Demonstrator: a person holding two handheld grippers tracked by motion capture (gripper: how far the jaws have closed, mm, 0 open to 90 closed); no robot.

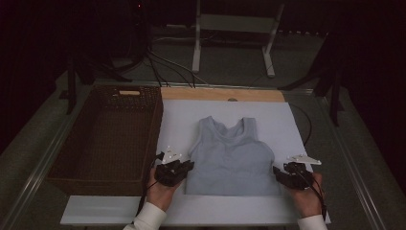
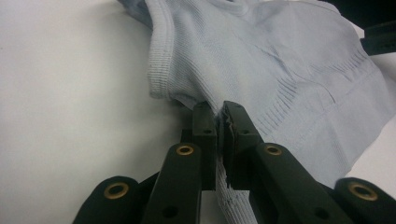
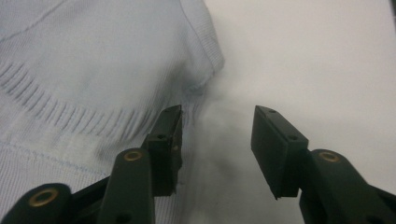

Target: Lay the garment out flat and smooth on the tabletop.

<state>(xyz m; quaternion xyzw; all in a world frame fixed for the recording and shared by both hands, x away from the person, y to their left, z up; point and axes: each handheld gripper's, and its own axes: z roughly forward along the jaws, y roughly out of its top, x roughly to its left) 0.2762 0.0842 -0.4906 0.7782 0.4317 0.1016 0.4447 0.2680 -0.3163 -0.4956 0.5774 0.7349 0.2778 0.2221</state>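
Fabric at the left edge of a pale blue tank top [image 1: 231, 155] is pinched by the left gripper [image 2: 223, 122], while the right gripper [image 3: 215, 140] is held apart at the right edge.

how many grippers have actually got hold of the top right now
1. The left gripper is clamped on the pale blue top at its side edge; the right gripper stands open beside the opposite edge, pinching nothing.

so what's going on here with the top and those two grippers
A person works on a pale blue ribbed sleeveless top lying flat on a white board, beside a dark brown wicker basket. The left gripper is shut on the top's side edge. The right gripper sits open at the opposite edge, gripping nothing.
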